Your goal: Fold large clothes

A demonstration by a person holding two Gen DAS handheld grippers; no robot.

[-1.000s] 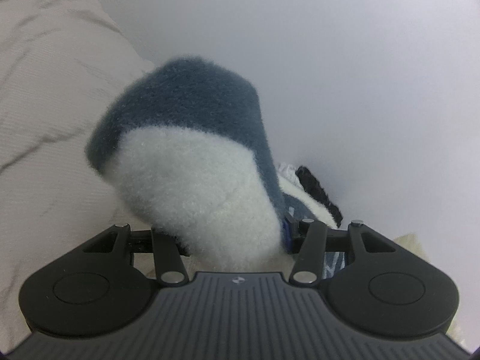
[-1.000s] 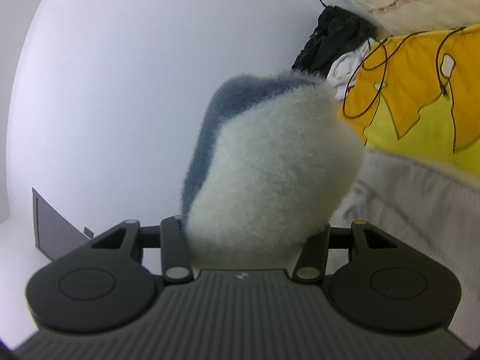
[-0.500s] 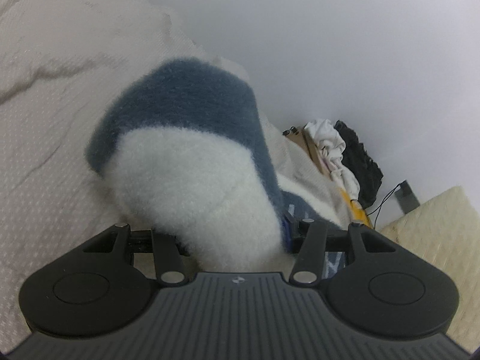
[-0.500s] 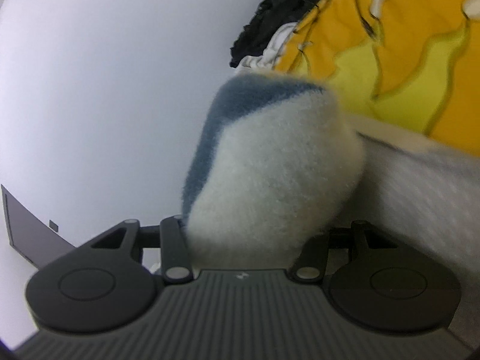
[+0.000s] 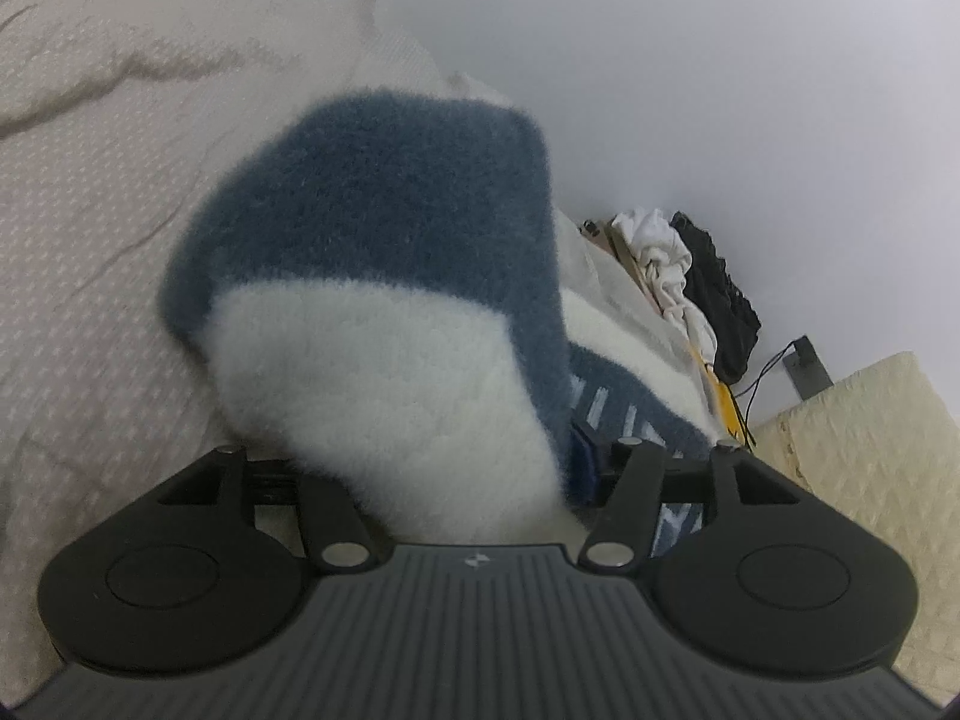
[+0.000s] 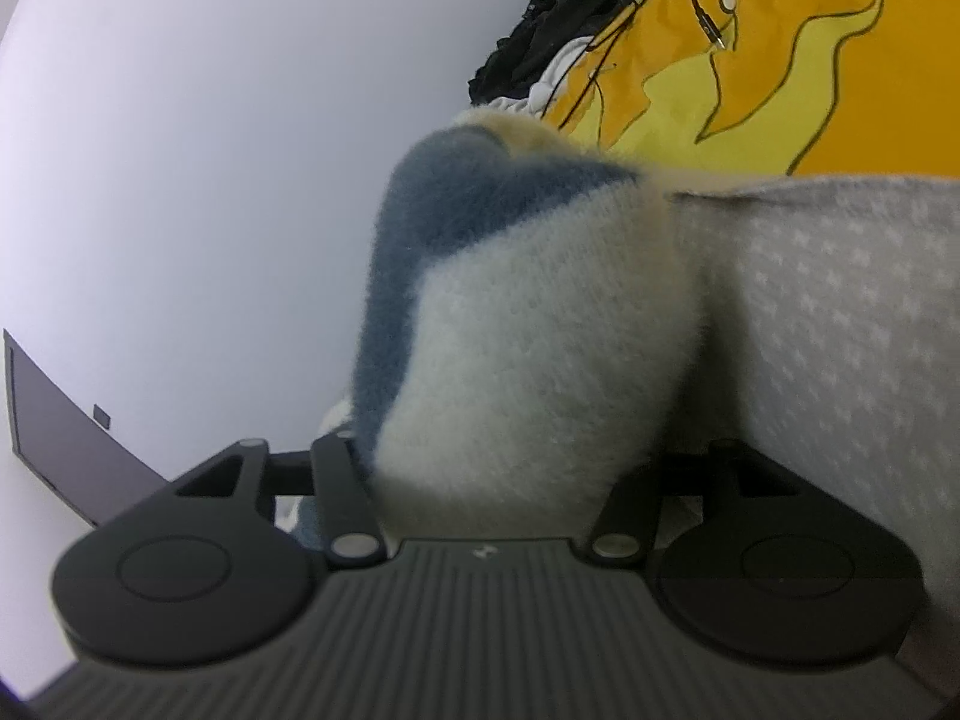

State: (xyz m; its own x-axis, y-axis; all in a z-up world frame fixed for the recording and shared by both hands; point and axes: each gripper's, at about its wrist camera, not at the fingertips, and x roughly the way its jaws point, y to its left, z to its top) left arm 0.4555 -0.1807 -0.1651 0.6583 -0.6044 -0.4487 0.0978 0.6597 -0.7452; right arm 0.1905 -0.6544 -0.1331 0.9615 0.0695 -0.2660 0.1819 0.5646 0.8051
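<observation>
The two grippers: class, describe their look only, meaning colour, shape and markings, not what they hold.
Both the left gripper and the right gripper are matte black. Each has a ribbed dark grey body with a small pale logo at its front edge, two rounded lobes with circular insets, and slim black linkage bars pinned by silver rivets. No cables or sleeves show.

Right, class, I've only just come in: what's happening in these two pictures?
A person is folding a fluffy blue-and-white fleece garment on a pale dotted bedspread. Each hand holds a black two-finger gripper, and both the left gripper and the right gripper are clamped on bunched parts of it. The fleece hides the fingertips. A yellow-and-orange cloth and a heap of black and white clothes lie beyond.
</observation>
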